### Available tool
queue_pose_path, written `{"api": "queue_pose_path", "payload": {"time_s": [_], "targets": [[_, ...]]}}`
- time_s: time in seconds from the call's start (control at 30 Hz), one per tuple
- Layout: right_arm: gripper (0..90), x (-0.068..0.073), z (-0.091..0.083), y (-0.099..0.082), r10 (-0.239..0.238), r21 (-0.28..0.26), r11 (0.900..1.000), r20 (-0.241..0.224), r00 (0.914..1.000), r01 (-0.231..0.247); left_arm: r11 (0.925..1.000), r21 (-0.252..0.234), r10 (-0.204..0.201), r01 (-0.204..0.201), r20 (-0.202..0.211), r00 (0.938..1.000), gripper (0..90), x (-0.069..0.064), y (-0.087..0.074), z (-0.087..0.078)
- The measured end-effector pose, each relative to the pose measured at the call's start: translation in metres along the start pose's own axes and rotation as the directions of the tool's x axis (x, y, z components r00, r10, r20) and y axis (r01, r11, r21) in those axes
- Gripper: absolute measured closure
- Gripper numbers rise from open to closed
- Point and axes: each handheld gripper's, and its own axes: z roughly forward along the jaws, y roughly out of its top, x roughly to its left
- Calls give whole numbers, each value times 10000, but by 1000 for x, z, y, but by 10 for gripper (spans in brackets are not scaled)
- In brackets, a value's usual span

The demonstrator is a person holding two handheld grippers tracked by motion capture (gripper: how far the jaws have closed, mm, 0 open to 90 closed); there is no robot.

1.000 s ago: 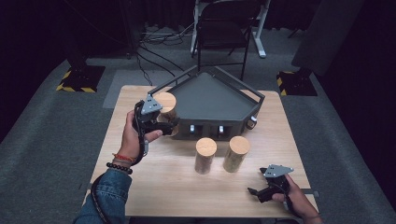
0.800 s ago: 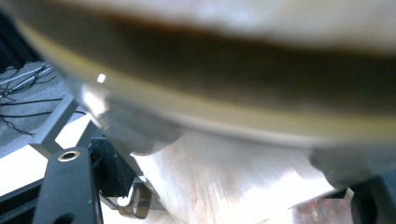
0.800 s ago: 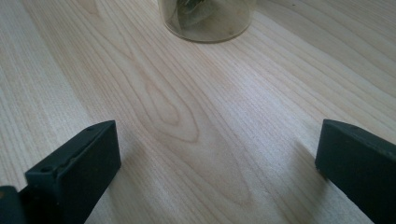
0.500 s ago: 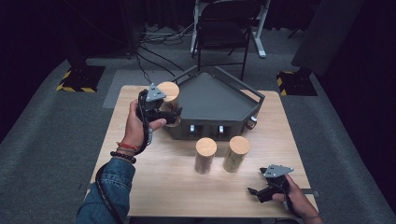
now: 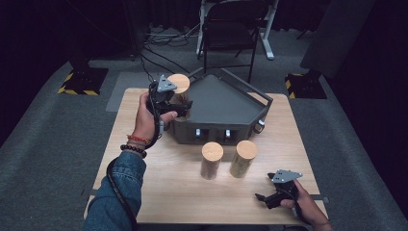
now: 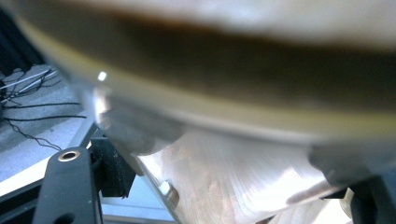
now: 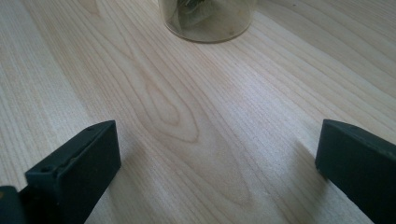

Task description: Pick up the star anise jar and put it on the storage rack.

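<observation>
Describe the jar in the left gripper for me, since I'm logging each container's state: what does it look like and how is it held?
The held jar is a clear cylinder with a round, light wooden lid. It stands roughly upright at the left corner of the dark grey tray. The left gripper is shut on its body below the lid, from the side. In the left gripper view its glossy wall is blurred, something pale inside.

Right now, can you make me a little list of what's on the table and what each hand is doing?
table: light wooden top
big thing: dark grey tray at the far side
jars: three with wooden lids
held jar: jar gripped by left gripper, at the tray's left edge
standing jars: two, upright, side by side in front of tray
right gripper: open, low over the table's near right
</observation>
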Motion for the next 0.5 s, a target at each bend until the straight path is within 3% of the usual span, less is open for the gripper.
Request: {"api": "queue_pose_path", "payload": {"time_s": [0.5], "targets": [[0, 0, 0, 0, -8, -6, 10000, -12, 10000, 8, 9997, 247, -25, 34, -371, 9993, 247, 4, 16, 16]]}}
